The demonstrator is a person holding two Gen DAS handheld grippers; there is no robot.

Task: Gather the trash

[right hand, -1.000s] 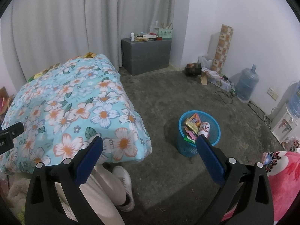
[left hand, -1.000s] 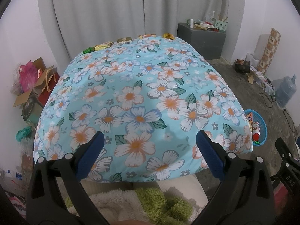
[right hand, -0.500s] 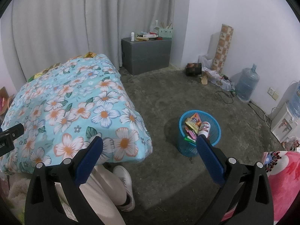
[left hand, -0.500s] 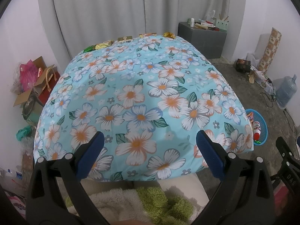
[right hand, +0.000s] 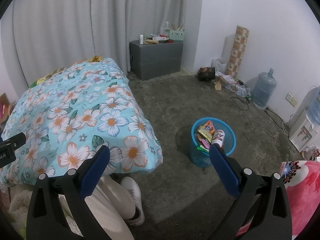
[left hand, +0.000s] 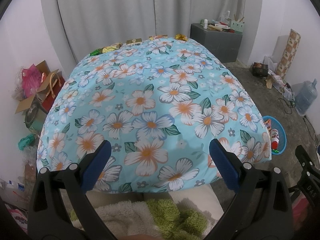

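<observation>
Several crinkled foil wrappers and small packets, gold and green [left hand: 109, 49], lay in a row along the far edge of the flower-printed blue cloth covering the table [left hand: 152, 104], well ahead of the left tongs [left hand: 158, 160] and still uncollected. Ahead and to the right of the right tongs [right hand: 160, 162] stood a round blue mesh plastic basket [right hand: 230, 140] on the grey concrete floor [right hand: 180, 104], already holding coloured snack packets and a white cup [right hand: 219, 137]. Judging by that, part of the trash was binned while the far row remained.

Both tongs were spread wide with nothing between their blue pads. The left tongs hovered level over the near edge of the cloth, aimed along the table; the right tongs hung beside the table corner, tilted toward the floor and basket, above the person's pale trouser leg and white shoe [right hand: 132, 190].
</observation>
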